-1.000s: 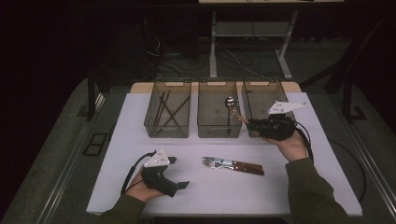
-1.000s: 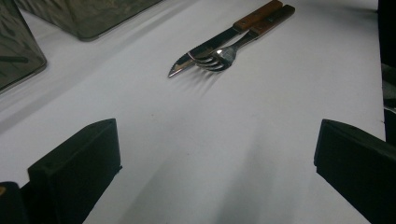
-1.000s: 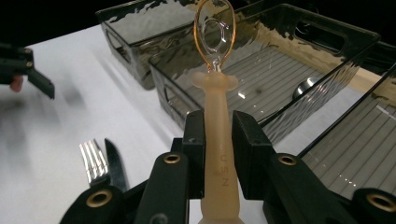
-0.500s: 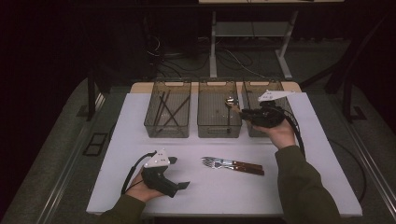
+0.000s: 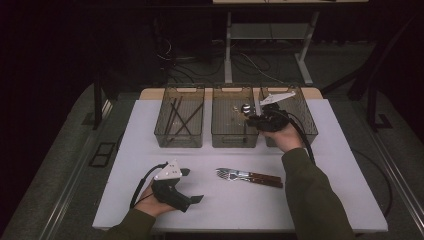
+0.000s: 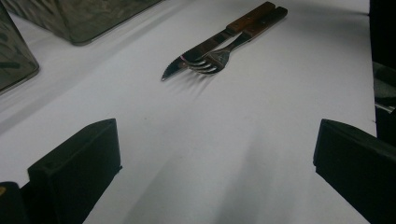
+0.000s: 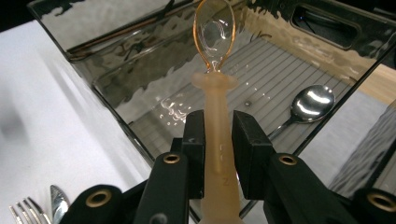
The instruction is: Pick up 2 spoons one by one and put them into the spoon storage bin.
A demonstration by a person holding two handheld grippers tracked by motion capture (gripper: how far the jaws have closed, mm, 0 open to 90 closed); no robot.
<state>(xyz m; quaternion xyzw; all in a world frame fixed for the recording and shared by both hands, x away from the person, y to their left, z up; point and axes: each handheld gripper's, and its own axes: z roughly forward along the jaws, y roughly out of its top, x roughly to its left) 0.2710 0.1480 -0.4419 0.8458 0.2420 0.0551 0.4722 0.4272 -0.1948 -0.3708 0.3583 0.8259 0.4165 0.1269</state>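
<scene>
Right gripper (image 7: 218,140) had its jaws drawn in narrow on the pale, translucent handle of a clear plastic spoon (image 7: 215,56), pads pressing it from both sides. Grip sat low on the handle, probably so the bowl end stayed free to go into a bin first. Spoon's long axis ran straight out along the jaws, bowl leading, away from the hand and over the middle bin (image 5: 234,117), where a metal spoon (image 7: 310,103) already lay on the ribbed floor. Judged: cutlery was being sorted by kind, spoons to this bin. Left bin (image 5: 180,117) held dark sticks; right bin (image 5: 305,120) sat just beside the hand.

Left gripper (image 5: 175,187) rested on the white table (image 5: 125,150), jaws wide apart with nothing between them, likely waiting its turn. Ahead of it a fork (image 6: 219,56) and a knife (image 6: 210,46), both wooden-handled, lay side by side and touching, tips toward that gripper.
</scene>
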